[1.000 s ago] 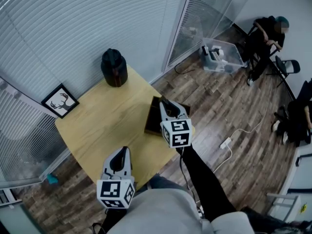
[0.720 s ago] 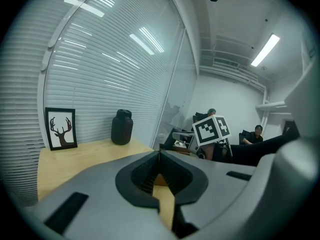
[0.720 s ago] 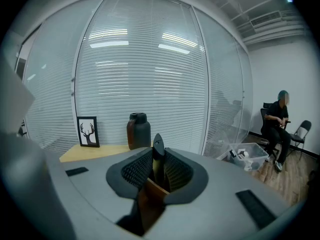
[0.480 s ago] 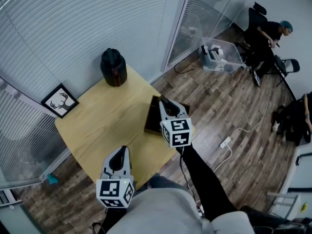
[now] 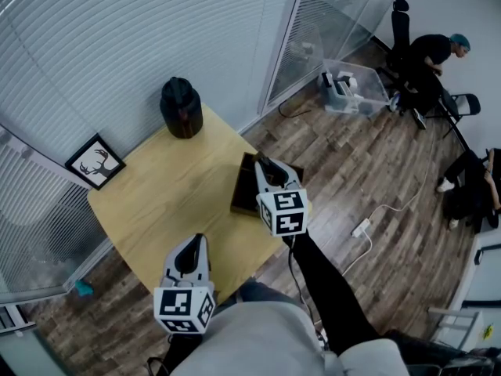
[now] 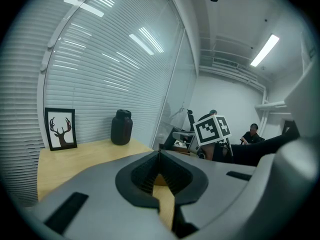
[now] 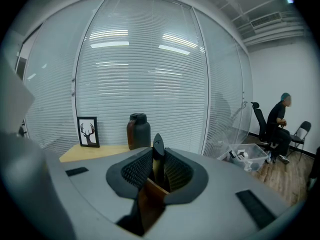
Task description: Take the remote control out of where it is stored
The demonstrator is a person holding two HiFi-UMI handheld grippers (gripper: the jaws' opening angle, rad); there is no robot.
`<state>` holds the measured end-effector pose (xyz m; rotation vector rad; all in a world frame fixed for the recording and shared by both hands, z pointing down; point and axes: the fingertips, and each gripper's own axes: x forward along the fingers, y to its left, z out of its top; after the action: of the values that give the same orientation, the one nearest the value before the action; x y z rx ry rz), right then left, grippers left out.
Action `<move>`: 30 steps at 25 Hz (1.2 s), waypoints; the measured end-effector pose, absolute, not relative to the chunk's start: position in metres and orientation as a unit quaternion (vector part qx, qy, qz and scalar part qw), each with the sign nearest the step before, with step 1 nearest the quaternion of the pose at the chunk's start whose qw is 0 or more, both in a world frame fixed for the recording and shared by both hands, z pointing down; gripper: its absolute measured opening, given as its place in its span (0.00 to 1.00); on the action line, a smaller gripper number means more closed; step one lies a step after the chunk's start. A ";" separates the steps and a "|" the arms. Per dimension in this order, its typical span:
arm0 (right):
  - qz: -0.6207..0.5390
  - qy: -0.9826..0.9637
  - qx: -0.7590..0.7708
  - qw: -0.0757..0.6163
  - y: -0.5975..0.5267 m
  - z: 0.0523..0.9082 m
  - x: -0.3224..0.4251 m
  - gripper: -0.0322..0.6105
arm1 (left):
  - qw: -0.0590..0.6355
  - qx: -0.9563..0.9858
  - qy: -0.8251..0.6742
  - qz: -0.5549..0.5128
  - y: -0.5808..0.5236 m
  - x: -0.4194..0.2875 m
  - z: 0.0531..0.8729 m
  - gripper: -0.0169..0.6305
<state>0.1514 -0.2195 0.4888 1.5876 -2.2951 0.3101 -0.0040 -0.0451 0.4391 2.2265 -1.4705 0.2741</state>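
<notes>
Grasp stage: remote control (image 7: 157, 144) is clamped by right tool (image 5: 264, 167) in box (image 5: 241, 198) at bench (image 5: 156, 202) right edge. Left tool (image 6: 160, 154) is closed, empty. A straight lift is judged next.

- The light wooden square table (image 5: 172, 202) is bare across its middle — open passage from the left gripper (image 5: 196, 245) at the near edge to the far side.
- A squat dark lidded jar (image 5: 182, 108) takes up the far corner.
- A black-framed deer picture (image 5: 95, 163) stands at the left corner, beside the white slatted blinds (image 5: 117, 37).
- A dark brown open box (image 5: 243, 194) sits at the right edge — the right gripper (image 5: 264, 168) is over it.
</notes>
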 end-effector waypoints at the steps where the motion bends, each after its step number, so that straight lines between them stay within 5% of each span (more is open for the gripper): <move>1: 0.109 -0.806 0.558 0.165 -0.219 0.489 0.151 0.17 | 0.227 0.808 -0.534 0.100 -0.045 -0.004 0.439 0.04; 30: 0.104 -0.805 0.561 0.163 -0.218 0.481 0.153 0.17 | 0.226 0.813 -0.528 0.097 -0.045 -0.002 0.438 0.04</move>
<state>0.1531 -0.2178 0.4810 1.6002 -2.2968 0.2963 -0.0023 -0.0455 0.4375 2.2412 -1.4571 0.2679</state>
